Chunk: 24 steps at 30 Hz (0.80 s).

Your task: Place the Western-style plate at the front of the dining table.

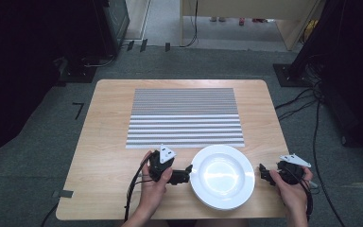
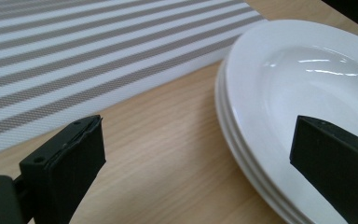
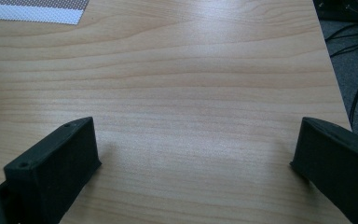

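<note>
— Plates first: where does the stack of glossy white round ceramic plates (image 1: 222,176) sit?

— Near the front edge of the pale wooden bench (image 1: 108,123), a little right of its middle, just in front of the grey-and-white striped woven placemat (image 1: 184,117) that lies toward the back edge. From my left gripper view I count at least two or three rims stacked.

— And your two tools?

— My left gripper (image 1: 185,174) is at the stack's left rim, jaws spread wide; in its own view one jaw stands over bare wood and the other hangs over the top plate's rim (image 2: 242,93), so the rim lies between them but nothing is pinched yet. My right gripper (image 1: 263,173) rests just off the stack's right side, jaws also spread, with bare bench between them.

— So which step is this?

— I'd judge it the approach: lining up to take the top plate, probably to carry it onto the placemat.

— What does the next move need?

— Lower the left jaws so one slips under the top rim alone, not the plate beneath, then close gently. Glazed ceramic is slick, so I'd want a firm bite before lifting, maybe the right gripper steadying the far rim.
</note>
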Each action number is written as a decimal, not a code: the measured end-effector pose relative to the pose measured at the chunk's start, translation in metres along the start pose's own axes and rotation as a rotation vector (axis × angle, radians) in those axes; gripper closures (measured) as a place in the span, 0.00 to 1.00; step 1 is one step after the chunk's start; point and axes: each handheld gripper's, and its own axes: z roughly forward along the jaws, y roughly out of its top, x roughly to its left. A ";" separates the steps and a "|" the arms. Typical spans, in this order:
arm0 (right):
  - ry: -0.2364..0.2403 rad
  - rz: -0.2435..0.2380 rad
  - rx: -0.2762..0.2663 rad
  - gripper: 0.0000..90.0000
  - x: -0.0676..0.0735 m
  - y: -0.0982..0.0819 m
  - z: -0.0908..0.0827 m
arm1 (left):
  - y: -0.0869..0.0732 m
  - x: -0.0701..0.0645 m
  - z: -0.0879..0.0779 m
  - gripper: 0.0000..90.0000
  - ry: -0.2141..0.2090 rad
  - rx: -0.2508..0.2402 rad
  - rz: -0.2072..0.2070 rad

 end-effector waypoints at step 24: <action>0.043 0.029 -0.115 0.01 0.014 0.012 -0.027 | -0.007 -0.026 0.009 0.04 -0.086 0.027 0.012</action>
